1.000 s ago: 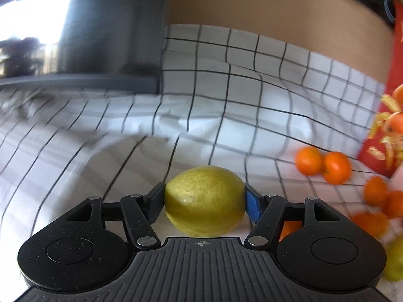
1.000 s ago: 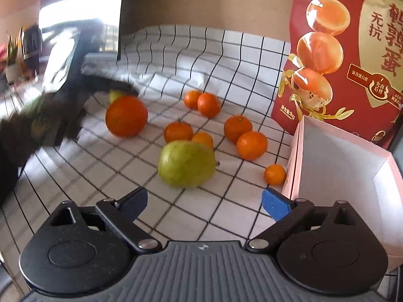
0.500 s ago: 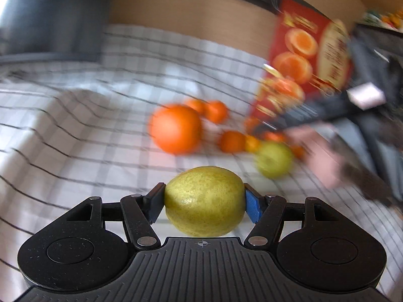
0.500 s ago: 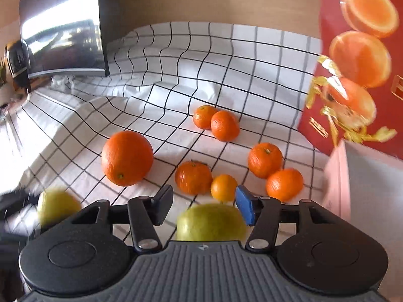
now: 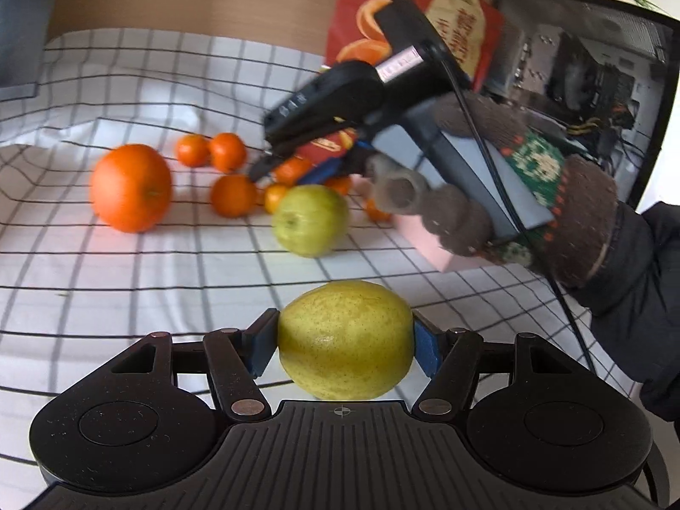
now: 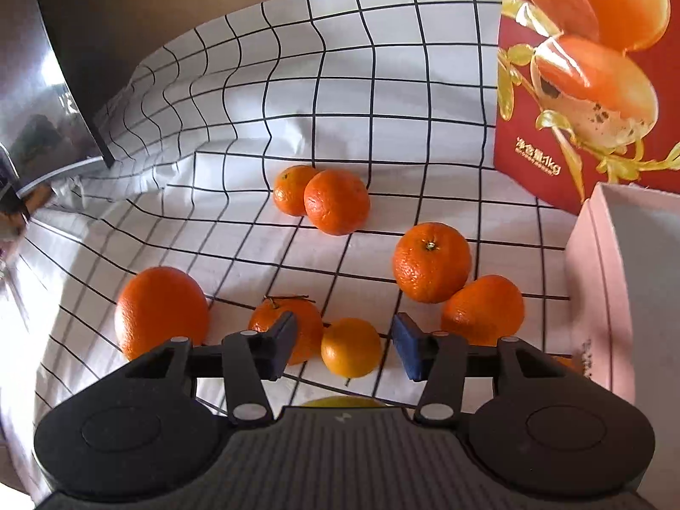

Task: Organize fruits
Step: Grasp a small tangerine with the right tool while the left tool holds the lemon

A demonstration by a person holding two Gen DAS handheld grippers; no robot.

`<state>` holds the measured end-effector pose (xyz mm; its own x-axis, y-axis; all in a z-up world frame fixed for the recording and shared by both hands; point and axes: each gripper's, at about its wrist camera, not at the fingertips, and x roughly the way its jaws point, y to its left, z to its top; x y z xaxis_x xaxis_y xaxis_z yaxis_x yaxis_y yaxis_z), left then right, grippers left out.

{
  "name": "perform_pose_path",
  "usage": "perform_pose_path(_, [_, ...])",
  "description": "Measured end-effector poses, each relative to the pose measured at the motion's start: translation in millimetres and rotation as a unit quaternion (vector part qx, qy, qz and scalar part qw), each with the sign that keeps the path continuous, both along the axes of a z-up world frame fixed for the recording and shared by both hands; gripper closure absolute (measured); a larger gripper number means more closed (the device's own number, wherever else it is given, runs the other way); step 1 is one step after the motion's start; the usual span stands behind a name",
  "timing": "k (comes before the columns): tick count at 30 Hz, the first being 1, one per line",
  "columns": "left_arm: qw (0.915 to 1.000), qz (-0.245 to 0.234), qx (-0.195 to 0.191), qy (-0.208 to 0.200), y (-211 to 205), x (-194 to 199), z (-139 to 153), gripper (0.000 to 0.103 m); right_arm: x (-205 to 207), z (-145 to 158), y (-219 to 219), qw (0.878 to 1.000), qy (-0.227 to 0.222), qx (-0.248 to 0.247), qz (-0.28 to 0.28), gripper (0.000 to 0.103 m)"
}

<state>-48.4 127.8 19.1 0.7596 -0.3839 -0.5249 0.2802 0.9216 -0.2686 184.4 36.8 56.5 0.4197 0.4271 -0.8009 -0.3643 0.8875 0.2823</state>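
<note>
My left gripper [image 5: 345, 342] is shut on a yellow-green pear [image 5: 345, 338], held above the checked cloth. A second pear [image 5: 309, 219] lies on the cloth ahead, beside a large orange [image 5: 131, 187] and several mandarins [image 5: 233, 200]. My right gripper [image 6: 345, 345] is open and empty, hovering over the fruit pile with a small mandarin [image 6: 350, 352] between its fingers' line of sight; it also shows in the left wrist view [image 5: 272, 161], just above the second pear. Only the top of that pear [image 6: 342, 402] peeks out under the right gripper. The large orange [image 6: 161, 310] lies at left.
A pink-walled box [image 6: 603, 297] stands at the right, behind the gloved hand in the left wrist view [image 5: 429, 246]. A red snack bag [image 6: 586, 76] stands upright behind it. A dark monitor [image 6: 38, 63] is at the far left.
My left gripper has swung right with its pear, bringing the fruit pile into view. My right gripper has moved forward and down over the second pear, its jaws narrowing but still open.
</note>
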Motion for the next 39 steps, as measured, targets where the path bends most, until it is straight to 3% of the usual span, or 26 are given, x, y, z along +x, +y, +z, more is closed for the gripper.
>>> perform_pose_path(3, [1.0000,-0.003,0.003,-0.002,-9.2,3.6,-3.7,0.033,3.9,-1.8,-7.2,0.999,0.022,0.031,0.008,0.056])
perform_pose_path(6, [1.0000,-0.003,0.000,0.000,-12.7,11.0,-5.0,0.033,1.0,-0.3,-10.0,1.000,0.013,0.023,0.007,0.079])
perform_pose_path(13, [1.0000,0.009,-0.002,-0.003,-16.8,7.2,-4.7,0.033,-5.9,5.2,-8.8,1.000,-0.012,-0.022,0.012,0.078])
perform_pose_path(16, [0.9999,0.010,-0.005,-0.003,-16.3,7.4,-5.2,0.033,-2.0,-3.3,-5.5,0.999,0.004,-0.025,0.023,0.063])
perform_pose_path(18, [0.9999,0.011,-0.010,-0.002,-15.2,7.3,-5.7,0.033,-2.5,-5.0,-5.1,1.000,-0.004,-0.025,0.015,0.063])
perform_pose_path(20, [0.9998,0.011,-0.018,-0.001,-12.8,7.5,-6.2,0.033,-4.6,-1.2,-5.5,1.000,-0.012,-0.020,0.017,0.074])
perform_pose_path(22, [0.9996,0.012,-0.027,0.002,-9.7,8.3,-6.6,0.033,-10.5,8.7,-9.0,0.999,-0.035,-0.018,0.018,0.074])
perform_pose_path(27, [0.9991,0.014,-0.040,0.006,-5.2,8.9,-6.6,0.033,-48.2,50.1,-36.0,0.997,-0.075,0.009,0.026,0.074])
perform_pose_path(31, [0.9993,0.015,-0.034,0.004,-7.0,8.2,-4.4,0.033,-107.4,69.0,-78.3,0.995,-0.098,0.010,0.032,0.074])
perform_pose_path(34, [0.9998,0.017,-0.006,-0.003,-15.9,6.1,-0.2,0.033,-153.6,59.1,-119.6,0.996,-0.088,0.008,0.032,0.074])
perform_pose_path(39, [0.9996,-0.009,-0.025,0.014,-33.9,10.1,3.9,0.033,-192.3,24.0,-163.5,0.998,-0.054,-0.009,0.017,0.074])
